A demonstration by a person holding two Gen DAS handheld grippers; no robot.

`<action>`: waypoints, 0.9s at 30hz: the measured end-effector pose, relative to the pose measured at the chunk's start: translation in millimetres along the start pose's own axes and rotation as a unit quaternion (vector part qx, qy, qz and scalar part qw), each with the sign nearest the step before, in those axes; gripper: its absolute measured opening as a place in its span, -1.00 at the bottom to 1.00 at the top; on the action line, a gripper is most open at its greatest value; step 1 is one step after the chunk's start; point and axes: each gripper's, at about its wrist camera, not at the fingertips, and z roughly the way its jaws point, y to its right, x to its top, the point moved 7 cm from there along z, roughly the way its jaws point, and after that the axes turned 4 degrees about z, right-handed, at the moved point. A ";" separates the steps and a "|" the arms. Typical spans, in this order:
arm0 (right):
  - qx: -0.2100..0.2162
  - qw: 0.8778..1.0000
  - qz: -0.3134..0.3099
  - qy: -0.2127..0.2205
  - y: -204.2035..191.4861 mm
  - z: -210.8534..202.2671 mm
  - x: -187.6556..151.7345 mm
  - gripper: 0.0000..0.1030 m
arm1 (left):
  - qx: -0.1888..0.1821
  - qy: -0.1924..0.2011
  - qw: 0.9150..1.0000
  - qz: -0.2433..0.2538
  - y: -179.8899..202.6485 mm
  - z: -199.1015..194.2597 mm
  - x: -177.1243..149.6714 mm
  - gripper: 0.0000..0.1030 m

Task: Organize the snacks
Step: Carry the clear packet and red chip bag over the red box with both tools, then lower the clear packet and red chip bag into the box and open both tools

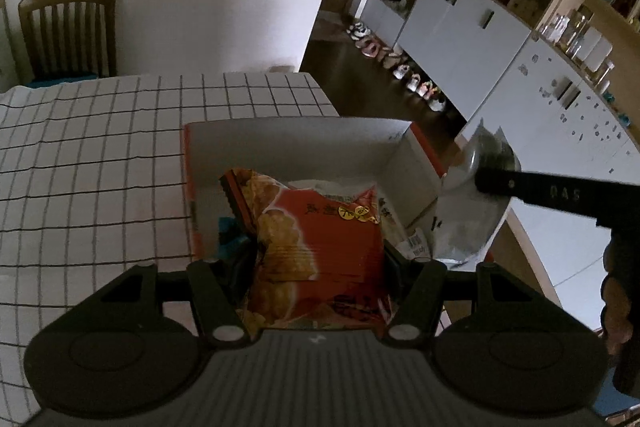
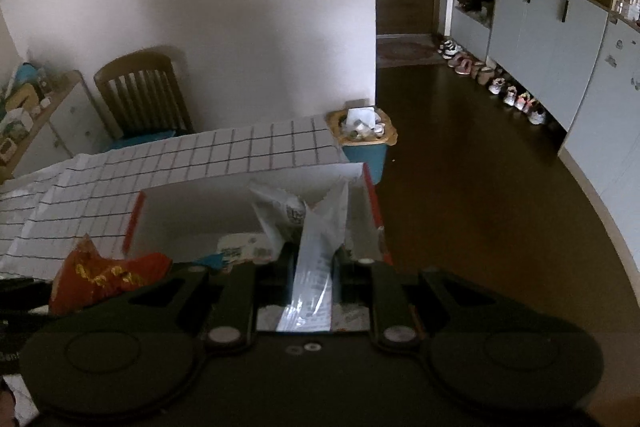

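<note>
Dim indoor light, fisheye-bent edges, dark vignetted corners, soft blur

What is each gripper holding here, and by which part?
Left gripper: red cracker snack bag, gripped across its lower body. Right gripper: clear-and-white plastic packet, pinched at its lower end.

Red snack bag (image 1: 316, 251) with crackers printed on it and gold lettering, puffy and a bit crumpled, hangs tilted over the white cardboard box (image 1: 288, 147) with red outer sides. The box sits open at the table's corner. A clear, silvery snack bag (image 2: 316, 251) stands upright over its right side. More white packets (image 2: 244, 247) lie inside.
</note>
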 end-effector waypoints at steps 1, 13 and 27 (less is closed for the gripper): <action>-0.003 1.000 -0.003 -0.001 1.0 3.8 1.7 -0.69 | 0.002 -0.002 1.000 0.000 1.8 4.4 0.5 0.22; 0.008 0.998 -0.028 -0.052 -11.3 52.8 -0.9 -0.69 | 0.027 -0.027 0.999 0.009 7.9 51.1 0.9 0.22; 0.028 0.992 -0.056 -0.114 -21.9 76.7 -28.1 -0.68 | 0.042 -0.056 0.997 0.014 13.0 74.3 -14.4 0.22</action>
